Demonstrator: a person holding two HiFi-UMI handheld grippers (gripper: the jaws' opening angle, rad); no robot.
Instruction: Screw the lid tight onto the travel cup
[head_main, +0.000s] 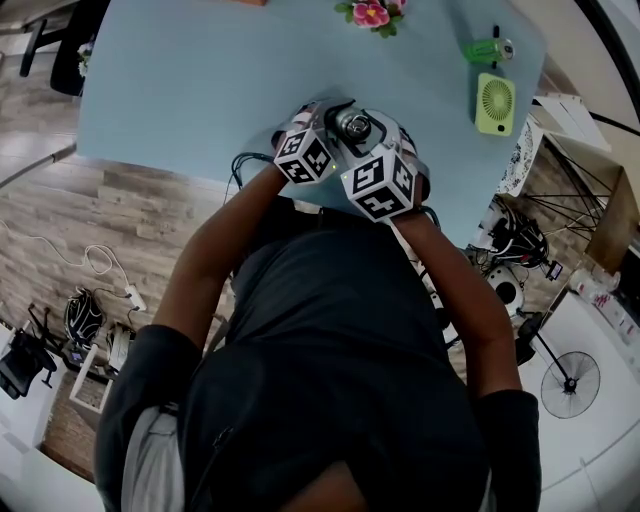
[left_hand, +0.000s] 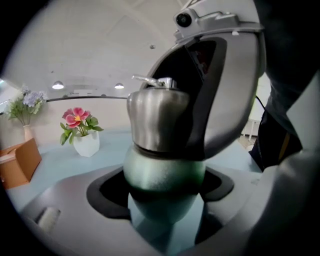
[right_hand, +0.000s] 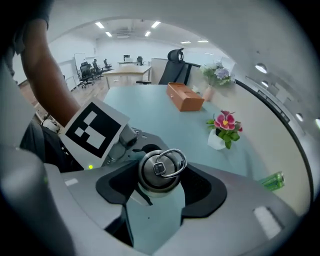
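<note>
In the head view you are holding both grippers close together at the near edge of the table (head_main: 200, 80). The left gripper (head_main: 318, 130) is lying almost level, and the right gripper (head_main: 372, 140) is pointing steeply down onto the lid (head_main: 354, 125). In the left gripper view its jaws are clamping the green body of the travel cup (left_hand: 162, 172). In the right gripper view the jaws are pressing on the steel lid from both sides. The lid is already sitting on the cup, so I judge only the final tightening is left.
</note>
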